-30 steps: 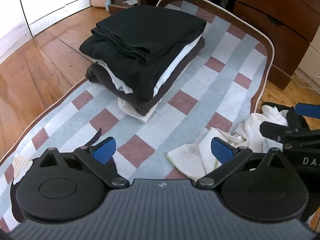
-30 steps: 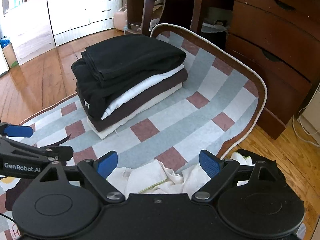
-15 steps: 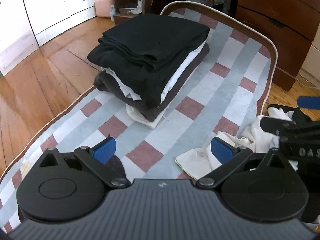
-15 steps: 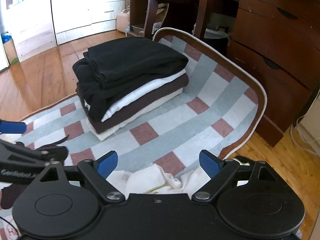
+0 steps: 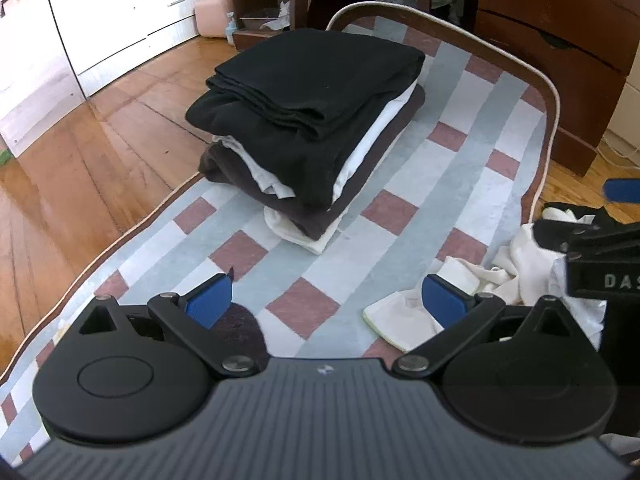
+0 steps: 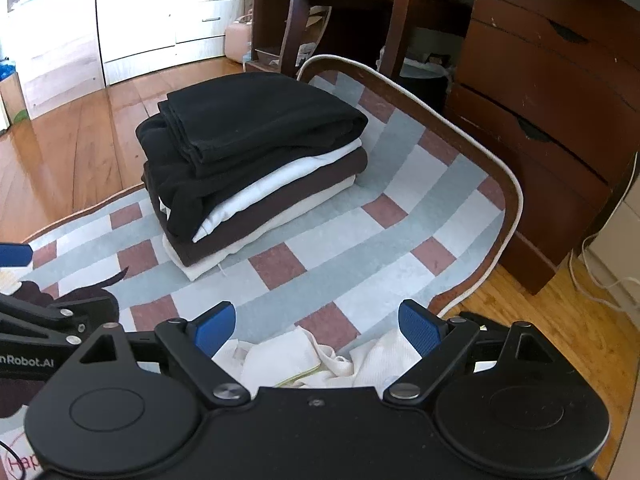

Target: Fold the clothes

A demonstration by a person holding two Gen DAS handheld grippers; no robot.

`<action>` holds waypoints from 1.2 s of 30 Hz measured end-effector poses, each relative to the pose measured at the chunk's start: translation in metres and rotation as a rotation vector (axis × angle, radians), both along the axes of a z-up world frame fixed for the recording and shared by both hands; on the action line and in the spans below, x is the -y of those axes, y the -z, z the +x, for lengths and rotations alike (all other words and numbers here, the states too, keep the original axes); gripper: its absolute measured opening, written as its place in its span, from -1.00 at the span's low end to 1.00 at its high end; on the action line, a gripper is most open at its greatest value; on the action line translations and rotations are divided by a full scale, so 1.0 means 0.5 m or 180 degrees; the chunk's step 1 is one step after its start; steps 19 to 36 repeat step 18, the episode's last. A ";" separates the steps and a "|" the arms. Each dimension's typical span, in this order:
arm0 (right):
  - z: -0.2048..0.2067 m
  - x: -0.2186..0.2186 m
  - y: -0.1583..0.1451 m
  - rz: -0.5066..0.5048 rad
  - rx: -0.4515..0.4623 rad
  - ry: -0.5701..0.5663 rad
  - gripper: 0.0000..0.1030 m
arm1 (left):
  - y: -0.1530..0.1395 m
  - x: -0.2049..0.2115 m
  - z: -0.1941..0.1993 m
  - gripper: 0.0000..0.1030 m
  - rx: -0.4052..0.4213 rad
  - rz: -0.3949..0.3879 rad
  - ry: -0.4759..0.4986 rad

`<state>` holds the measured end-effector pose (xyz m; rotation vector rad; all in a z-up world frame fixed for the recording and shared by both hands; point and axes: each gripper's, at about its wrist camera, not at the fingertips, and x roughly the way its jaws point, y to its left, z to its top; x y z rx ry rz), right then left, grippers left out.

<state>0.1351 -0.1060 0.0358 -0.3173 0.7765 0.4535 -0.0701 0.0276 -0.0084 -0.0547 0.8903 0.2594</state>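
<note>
Left gripper (image 5: 326, 300): jaws spread wide, nothing held, poised over the checked rug (image 5: 460, 184).
Right gripper (image 6: 316, 326): jaws spread wide, nothing pinched, poised just above the crumpled white cloth (image 6: 304, 360).
White cloth: seen bunched at the rug's near right edge, unfolded.
Folded stack (image 5: 312, 120): black, white and brown clothes piled on the rug, well apart from both grippers.
</note>
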 end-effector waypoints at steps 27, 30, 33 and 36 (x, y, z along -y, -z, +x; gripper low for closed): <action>-0.016 -0.040 -0.016 -0.0181 0.0028 -0.0041 0.78 | -0.007 -0.022 -0.032 1.00 0.0041 0.0199 0.0125; -0.016 -0.040 -0.016 -0.0181 0.0028 -0.0041 0.78 | -0.007 -0.022 -0.032 1.00 0.0041 0.0199 0.0125; -0.016 -0.040 -0.016 -0.0181 0.0028 -0.0041 0.78 | -0.007 -0.022 -0.032 1.00 0.0041 0.0199 0.0125; -0.016 -0.040 -0.016 -0.0181 0.0028 -0.0041 0.78 | -0.007 -0.022 -0.032 1.00 0.0041 0.0199 0.0125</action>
